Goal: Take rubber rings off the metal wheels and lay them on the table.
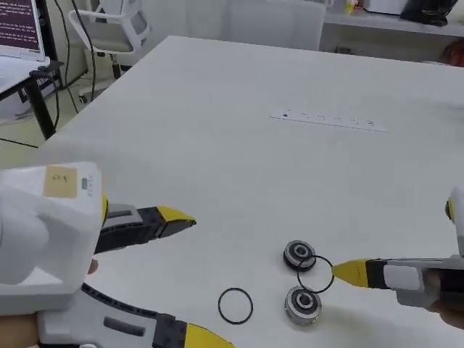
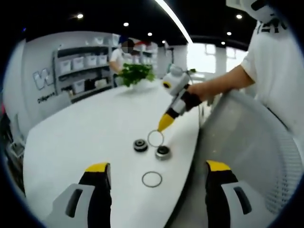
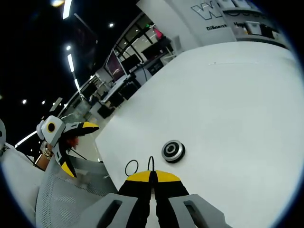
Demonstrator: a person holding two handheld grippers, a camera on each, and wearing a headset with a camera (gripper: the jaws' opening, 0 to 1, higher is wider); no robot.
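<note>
Fronting wall shelves (image 2: 78, 71), the white table (image 1: 239, 87) holds metal wheels (image 1: 299, 254); left tongs (image 2: 157, 167) gape, right tongs (image 3: 151, 175) pinch a rubber ring (image 3: 151, 162).

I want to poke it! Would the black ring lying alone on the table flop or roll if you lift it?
Probably floppy: the ring is a very thin band. Likely light too, being so thin. It lies flat on the table, so a push should slide it, not roll it.
</note>
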